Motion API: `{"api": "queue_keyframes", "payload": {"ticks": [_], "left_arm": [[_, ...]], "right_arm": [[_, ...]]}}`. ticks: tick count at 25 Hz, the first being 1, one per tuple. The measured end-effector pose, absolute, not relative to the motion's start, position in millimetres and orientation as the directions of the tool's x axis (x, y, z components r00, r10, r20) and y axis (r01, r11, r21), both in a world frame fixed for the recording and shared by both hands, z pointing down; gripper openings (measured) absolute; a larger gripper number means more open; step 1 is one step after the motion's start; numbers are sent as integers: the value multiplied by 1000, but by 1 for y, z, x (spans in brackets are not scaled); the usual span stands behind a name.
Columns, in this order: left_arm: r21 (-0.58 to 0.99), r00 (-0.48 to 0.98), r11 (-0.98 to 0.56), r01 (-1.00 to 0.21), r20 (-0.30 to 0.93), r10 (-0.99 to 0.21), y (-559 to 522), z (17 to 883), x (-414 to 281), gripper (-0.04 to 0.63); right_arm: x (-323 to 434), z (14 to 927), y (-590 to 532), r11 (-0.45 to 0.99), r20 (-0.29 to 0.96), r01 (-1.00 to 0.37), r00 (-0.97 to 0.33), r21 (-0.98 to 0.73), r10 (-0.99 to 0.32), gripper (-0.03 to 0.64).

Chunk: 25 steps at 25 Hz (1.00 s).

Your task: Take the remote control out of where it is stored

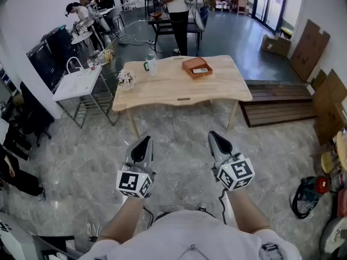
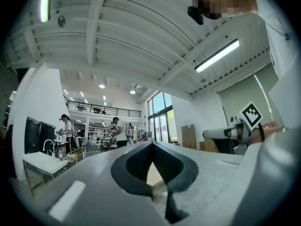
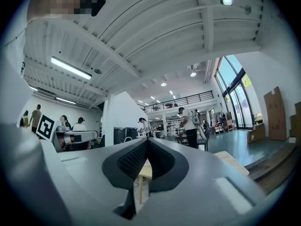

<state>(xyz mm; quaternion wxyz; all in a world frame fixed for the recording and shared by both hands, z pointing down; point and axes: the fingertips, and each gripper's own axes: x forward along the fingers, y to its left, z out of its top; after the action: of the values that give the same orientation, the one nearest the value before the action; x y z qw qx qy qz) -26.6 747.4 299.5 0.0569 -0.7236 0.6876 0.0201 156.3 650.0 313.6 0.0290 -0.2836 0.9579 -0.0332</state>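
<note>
A wooden table [image 1: 179, 88] stands a few steps ahead of me on the grey stone floor. On its far side lies a flat brown box [image 1: 197, 67] with a small pale item on top; I cannot tell whether that is the remote control. My left gripper [image 1: 144, 140] and right gripper [image 1: 213, 136] are held side by side at waist height, well short of the table, both pointing toward it. Both are shut with nothing between the jaws. In the left gripper view the tips [image 2: 151, 143] meet, and in the right gripper view the tips [image 3: 147, 140] meet too.
On the table's left end are a small flower pot [image 1: 126, 79] and a bottle [image 1: 150, 64]. A white sink unit [image 1: 77, 83] stands left of the table, a low wooden platform [image 1: 279, 104] to its right. People work at desks behind. Bags [image 1: 308, 195] lie at right.
</note>
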Motion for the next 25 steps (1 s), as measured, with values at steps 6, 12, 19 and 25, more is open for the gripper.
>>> {"api": "queue_keyframes", "payload": {"ticks": [6, 12, 19, 25], "left_arm": [[-53, 53, -48, -997, -101, -993, 737, 302, -16, 0], [-57, 54, -49, -997, -91, -994, 723, 305, 2, 0], [-67, 41, -36, -997, -70, -997, 694, 318, 32, 0], [-73, -16, 20, -997, -54, -998, 678, 333, 51, 0]], "right_arm": [[167, 316, 641, 838, -27, -541, -839, -72, -544, 28], [184, 317, 629, 826, -21, -563, -826, -28, -564, 28], [217, 325, 599, 827, -5, -562, -827, -29, -562, 28], [248, 330, 579, 826, 3, -560, -828, 63, -561, 28]]}}
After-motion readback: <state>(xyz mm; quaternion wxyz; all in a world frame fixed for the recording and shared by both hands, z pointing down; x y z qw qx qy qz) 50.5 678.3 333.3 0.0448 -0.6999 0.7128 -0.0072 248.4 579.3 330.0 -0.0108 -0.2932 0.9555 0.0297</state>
